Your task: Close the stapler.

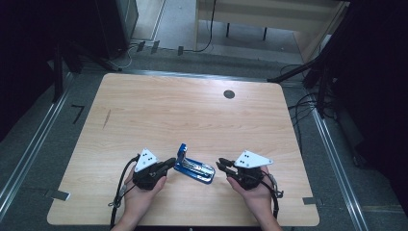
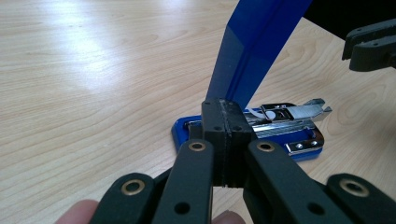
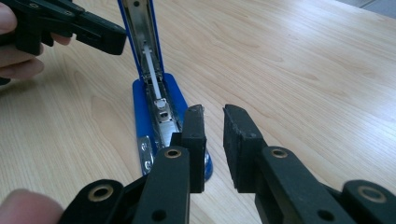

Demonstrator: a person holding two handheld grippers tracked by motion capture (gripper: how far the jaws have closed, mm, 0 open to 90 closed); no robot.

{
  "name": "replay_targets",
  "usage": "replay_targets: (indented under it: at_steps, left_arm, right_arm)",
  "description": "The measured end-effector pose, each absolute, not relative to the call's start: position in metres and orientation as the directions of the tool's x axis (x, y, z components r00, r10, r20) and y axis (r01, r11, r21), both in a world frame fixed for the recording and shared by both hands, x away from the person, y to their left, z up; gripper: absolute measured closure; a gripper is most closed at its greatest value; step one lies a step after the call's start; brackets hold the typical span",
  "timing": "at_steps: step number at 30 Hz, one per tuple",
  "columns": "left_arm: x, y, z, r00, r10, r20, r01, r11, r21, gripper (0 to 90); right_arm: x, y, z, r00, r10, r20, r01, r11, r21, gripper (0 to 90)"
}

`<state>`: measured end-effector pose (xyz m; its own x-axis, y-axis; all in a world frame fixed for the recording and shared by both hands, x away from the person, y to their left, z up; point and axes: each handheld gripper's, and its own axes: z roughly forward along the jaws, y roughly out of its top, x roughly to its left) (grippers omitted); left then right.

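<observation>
A blue stapler [image 1: 195, 169] lies near the table's front edge with its metal staple channel [image 3: 161, 116] exposed. Its blue lid [image 2: 252, 51] is swung upright at the left end. My left gripper [image 2: 229, 135] is shut with its pads pressed together and nothing between them, and its tip sits just behind the foot of the raised lid. In the high view the left gripper [image 1: 172, 162] sits at the stapler's left end. My right gripper [image 3: 214, 116] is open by a narrow gap, just short of the stapler's front end; the right gripper [image 1: 219, 165] holds nothing.
The wooden table [image 1: 192, 110] has a dark round cable hole [image 1: 229, 94] at the back right. Dark stands and cables [image 1: 308, 101] flank the table on the floor. The person's hands come over the front edge.
</observation>
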<state>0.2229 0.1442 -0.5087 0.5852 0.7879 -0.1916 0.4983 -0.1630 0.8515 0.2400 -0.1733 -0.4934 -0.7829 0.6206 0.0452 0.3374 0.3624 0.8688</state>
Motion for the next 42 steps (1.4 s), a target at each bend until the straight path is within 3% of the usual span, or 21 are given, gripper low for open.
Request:
replay_targets:
  at_steps: [26, 42]
  left_arm:
    - [0.219, 0.121, -0.527, 0.653, 0.746, -0.131, 0.494, -0.288, 0.82, 90.0]
    - [0.22, 0.101, -0.532, 0.673, 0.734, -0.093, 0.469, -0.327, 0.82, 90.0]
  right_arm:
    - [0.242, -0.188, -0.485, -0.759, 0.648, 0.061, 0.342, 0.317, 0.884, 79.4]
    - [0.245, -0.158, -0.457, -0.801, 0.597, 0.035, 0.294, 0.342, 0.893, 81.6]
